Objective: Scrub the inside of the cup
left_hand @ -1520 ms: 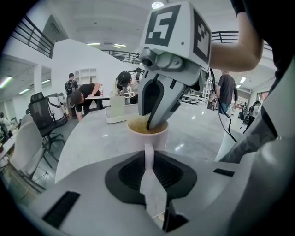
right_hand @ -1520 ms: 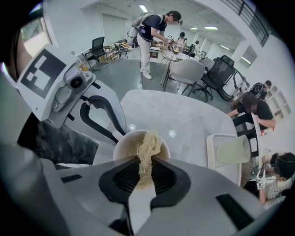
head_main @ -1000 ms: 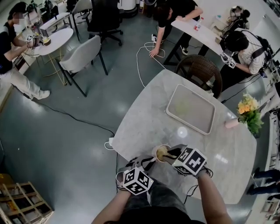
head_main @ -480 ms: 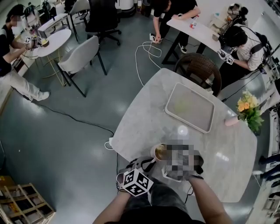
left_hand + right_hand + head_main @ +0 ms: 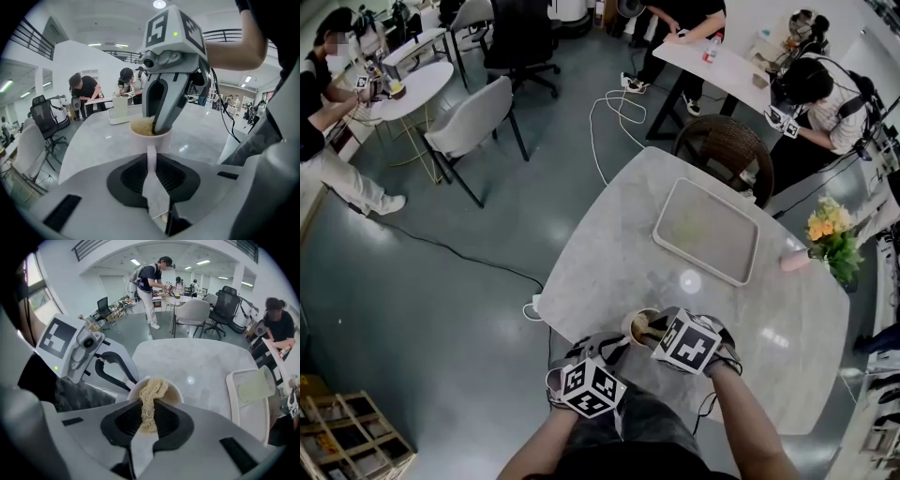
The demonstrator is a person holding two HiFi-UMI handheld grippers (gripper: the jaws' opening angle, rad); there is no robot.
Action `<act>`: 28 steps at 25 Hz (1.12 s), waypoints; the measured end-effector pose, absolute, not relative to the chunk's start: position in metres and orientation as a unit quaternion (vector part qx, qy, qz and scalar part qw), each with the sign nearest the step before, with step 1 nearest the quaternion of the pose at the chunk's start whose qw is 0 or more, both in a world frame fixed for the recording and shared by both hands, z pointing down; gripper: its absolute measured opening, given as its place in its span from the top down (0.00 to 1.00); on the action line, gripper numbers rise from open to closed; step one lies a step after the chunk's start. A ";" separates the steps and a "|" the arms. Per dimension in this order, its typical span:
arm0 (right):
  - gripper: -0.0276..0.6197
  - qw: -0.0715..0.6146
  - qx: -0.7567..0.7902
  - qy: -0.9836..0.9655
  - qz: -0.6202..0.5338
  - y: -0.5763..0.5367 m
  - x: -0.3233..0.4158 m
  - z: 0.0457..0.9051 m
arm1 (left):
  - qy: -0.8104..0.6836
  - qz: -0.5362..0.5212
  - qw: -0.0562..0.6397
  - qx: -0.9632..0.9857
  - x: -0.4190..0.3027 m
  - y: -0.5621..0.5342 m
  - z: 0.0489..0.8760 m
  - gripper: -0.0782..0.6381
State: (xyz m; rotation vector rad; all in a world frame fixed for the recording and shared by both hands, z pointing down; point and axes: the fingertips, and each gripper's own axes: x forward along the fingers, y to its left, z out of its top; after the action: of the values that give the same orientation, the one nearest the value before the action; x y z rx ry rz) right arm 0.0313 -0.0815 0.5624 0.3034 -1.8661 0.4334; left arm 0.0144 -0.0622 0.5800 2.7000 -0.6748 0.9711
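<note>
Still clamped, the left gripper (image 5: pixel 151 155) pinches the thin white handle (image 5: pixel 151 158) of the cup (image 5: pixel 151 135), which stands directly ahead of its jaws on the table (image 5: pixel 609 253). Its hold and its place match those of a second ago, and the cup has not shifted either.

The right gripper (image 5: pixel 148 405) points steeply down into the cup from the side opposite the left one. Its jaws grip a tan, fibrous scrubber (image 5: pixel 150 392), whose upper end lies inside the cup against the wall nearest the left gripper's fingers. From the left gripper view, the right gripper's fingertips sit below the rim on the right side, with the scrubber bunched just to their left.

Compared with a second ago, the right gripper has rolled. Its marker cube (image 5: pixel 689 342) now shows one broad face to the head view, where two faces showed before. The cube also sits slightly nearer the left gripper. The tips remain inside the cup, as they were then.

Beyond the right gripper, well apart from the cup, a tray (image 5: pixel 698 262) lies on the table, unmoved.
</note>
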 end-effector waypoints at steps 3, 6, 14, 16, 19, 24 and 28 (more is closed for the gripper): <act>0.86 0.561 0.151 -0.799 0.155 -0.089 0.033 0.556 | -0.223 0.327 0.098 0.913 0.014 -0.060 0.580 0.81; 0.86 0.593 0.166 -0.782 0.093 -0.096 0.037 0.558 | -0.217 0.325 0.102 0.915 0.015 -0.055 0.579 0.81; 0.86 0.630 0.136 -0.760 0.080 -0.087 0.033 0.578 | -0.218 0.323 0.095 0.916 0.016 -0.050 0.579 0.81; 0.86 0.616 0.125 -0.768 0.120 -0.084 0.030 0.577 | -0.223 0.324 0.096 0.914 0.014 -0.052 0.579 0.81; 0.86 0.594 0.117 -0.779 0.166 -0.080 0.028 0.572 | -0.227 0.327 0.094 0.912 0.012 -0.054 0.580 0.81; 0.86 0.564 0.136 -0.791 0.195 -0.071 0.028 0.558 | -0.225 0.332 0.086 0.912 0.010 -0.051 0.581 0.81; 0.86 0.544 0.152 -0.802 0.194 -0.073 0.028 0.539 | -0.225 0.330 0.092 0.912 0.011 -0.050 0.581 0.81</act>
State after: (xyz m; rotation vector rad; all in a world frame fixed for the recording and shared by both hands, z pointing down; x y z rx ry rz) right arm 0.0282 -0.0727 0.5392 0.3601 -1.9022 0.4610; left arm 0.0106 -0.0498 0.5805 2.7092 -0.6694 0.9816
